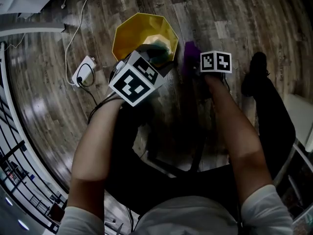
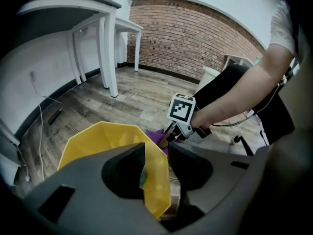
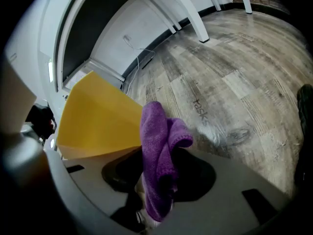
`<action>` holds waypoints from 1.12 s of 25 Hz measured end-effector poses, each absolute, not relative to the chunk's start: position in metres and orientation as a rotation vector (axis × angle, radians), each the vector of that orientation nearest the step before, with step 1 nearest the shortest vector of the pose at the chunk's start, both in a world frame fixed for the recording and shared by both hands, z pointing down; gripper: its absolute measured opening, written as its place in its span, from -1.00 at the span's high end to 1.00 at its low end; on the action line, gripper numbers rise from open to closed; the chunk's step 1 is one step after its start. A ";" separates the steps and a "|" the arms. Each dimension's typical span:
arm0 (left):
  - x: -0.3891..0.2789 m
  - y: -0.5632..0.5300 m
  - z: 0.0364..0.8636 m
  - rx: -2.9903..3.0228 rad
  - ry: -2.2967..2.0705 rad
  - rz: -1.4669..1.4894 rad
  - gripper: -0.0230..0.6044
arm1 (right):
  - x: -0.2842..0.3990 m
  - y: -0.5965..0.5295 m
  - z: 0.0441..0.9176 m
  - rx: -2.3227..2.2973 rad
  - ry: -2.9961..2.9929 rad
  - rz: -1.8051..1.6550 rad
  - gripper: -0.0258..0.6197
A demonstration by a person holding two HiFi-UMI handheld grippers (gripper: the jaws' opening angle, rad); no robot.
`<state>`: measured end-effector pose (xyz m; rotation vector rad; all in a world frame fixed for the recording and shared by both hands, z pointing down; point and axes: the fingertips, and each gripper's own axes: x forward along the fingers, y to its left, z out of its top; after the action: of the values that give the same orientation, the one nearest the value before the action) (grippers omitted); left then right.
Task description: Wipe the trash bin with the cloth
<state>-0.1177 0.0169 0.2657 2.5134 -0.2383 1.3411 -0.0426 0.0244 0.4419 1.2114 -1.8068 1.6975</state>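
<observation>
**Left gripper** [image 2: 156, 153]: we record the jaws as partly apart and astride the wall of the trash bin [image 2: 98, 141]. The near rim of the yellow, faceted bin runs up between them. The left pad [image 2: 142, 176] lies against the inner face. A sliver of floor [image 2: 122, 94] shows between the outer face and the other jaw, so we enter no clamp.

**Right gripper** [image 3: 159, 177]: the jaws are closed on the cloth [image 3: 156, 146]. It is purple, stands up out of the jaws and flops over at its top.

**Bin relative to the right gripper:** in the right gripper view the outer wall lies just left of the cloth. We cannot tell whether the two touch. In the head view the bin's open mouth faces upward, ahead of both marker cubes.

**Surroundings:**
- Grey-brown plank flooring lies under everything.
- A white adapter [image 1: 84, 72] with a cable lies on the floor left of the bin.
- White desk legs [image 2: 110, 58] and a brick wall [image 2: 195, 38] stand beyond.
</observation>
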 end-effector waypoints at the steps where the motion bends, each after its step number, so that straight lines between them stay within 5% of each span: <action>1: -0.117 0.015 0.262 2.517 -0.255 1.327 0.48 | -0.041 0.026 0.437 1.214 -1.814 1.696 0.42; 17: -0.126 0.042 0.154 2.539 -0.536 0.868 0.50 | -0.036 0.056 0.329 1.273 -1.977 1.710 0.42; 28: -0.161 0.079 0.095 2.457 -0.826 0.468 0.89 | -0.036 0.088 0.267 1.294 -2.088 1.676 0.42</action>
<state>-0.1612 0.0786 0.0952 2.4571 -0.8261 0.4676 -0.0359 0.0883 0.2666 1.2940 -2.0880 1.6765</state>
